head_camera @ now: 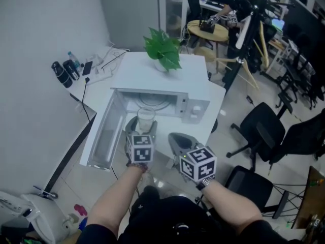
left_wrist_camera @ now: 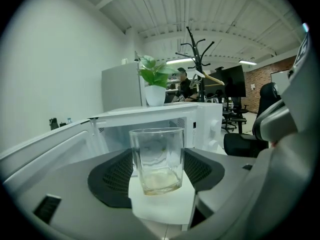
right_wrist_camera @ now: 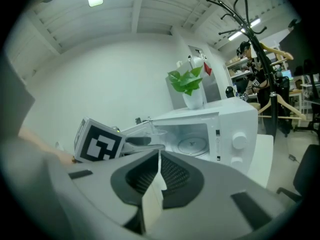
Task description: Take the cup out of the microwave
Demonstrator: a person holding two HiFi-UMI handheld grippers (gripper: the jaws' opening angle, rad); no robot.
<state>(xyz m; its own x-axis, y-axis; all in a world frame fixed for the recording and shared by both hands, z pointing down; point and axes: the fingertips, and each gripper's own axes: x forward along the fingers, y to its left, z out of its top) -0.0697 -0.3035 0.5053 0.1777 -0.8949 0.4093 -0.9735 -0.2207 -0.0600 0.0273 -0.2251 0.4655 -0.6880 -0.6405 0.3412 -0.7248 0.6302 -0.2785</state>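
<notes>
A clear glass cup (head_camera: 145, 117) (left_wrist_camera: 156, 159) stands upright between the jaws of my left gripper (head_camera: 144, 126) (left_wrist_camera: 157, 176), whose dark pads press on both of its sides. It is held in front of the white microwave (head_camera: 195, 108) (right_wrist_camera: 235, 126), outside the open cavity. The microwave door (head_camera: 104, 136) hangs open to the left, and the glass turntable (right_wrist_camera: 192, 145) inside is bare. My right gripper (head_camera: 174, 139) (right_wrist_camera: 159, 176) hovers to the right of the left one with its white pads together and nothing between them. The right gripper view shows the left gripper's marker cube (right_wrist_camera: 100, 143).
The microwave sits on a white table (head_camera: 137, 70) with a potted green plant (head_camera: 163, 47) behind it. Bottles and a power strip (head_camera: 96, 70) lie at the table's left end by the wall. Black office chairs (head_camera: 264, 131) stand to the right, a coat rack (left_wrist_camera: 197, 59) beyond.
</notes>
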